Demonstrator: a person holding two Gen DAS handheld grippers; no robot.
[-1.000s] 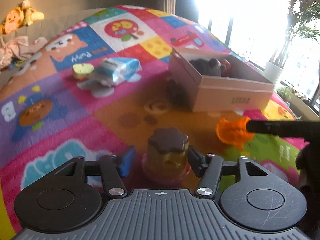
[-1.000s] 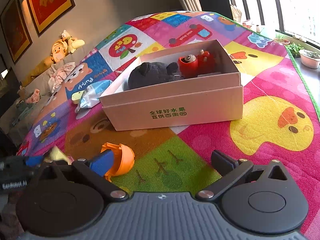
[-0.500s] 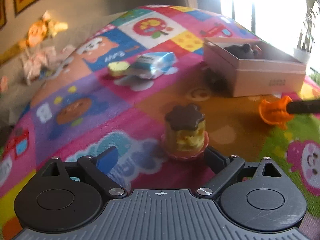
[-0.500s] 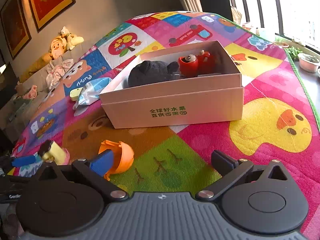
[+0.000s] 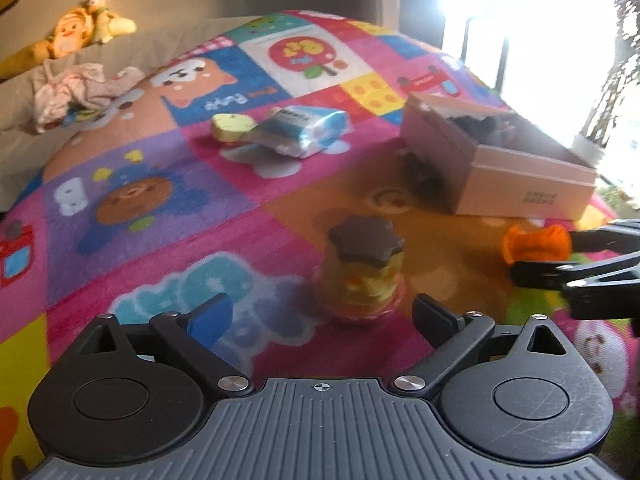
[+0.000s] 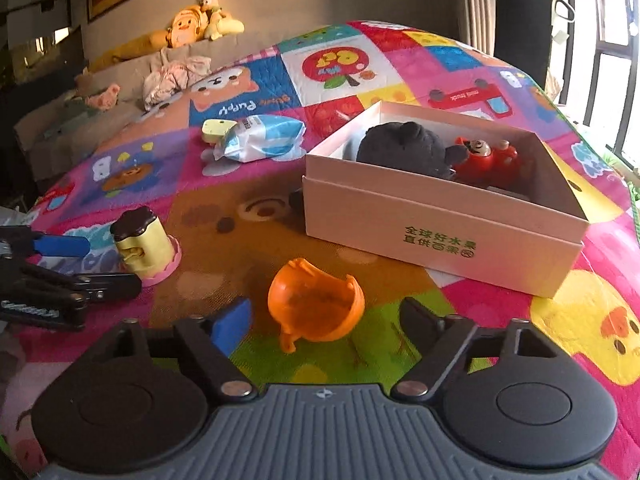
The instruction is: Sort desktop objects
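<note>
A small yellow jar with a dark brown scalloped lid and pink base (image 5: 364, 268) stands upright on the quilted patchwork play mat (image 5: 168, 184), just ahead of the left gripper (image 5: 322, 314), whose jaws have just been opening and stand wide, clear of it. The right gripper (image 6: 324, 320) has just been closing; an orange plastic half-shell (image 6: 316, 306) lies open side up between its jaws, the pads not touching it. Beyond sits a pale pink cardboard box (image 6: 436, 232) printed with green Chinese characters, holding a dark grey plush (image 6: 404, 146) and a glossy red toy (image 6: 488, 160). A blue-and-white crinkled packet (image 6: 260, 138) lies on the mat farther back, near a panel reading "Puppy".
</note>
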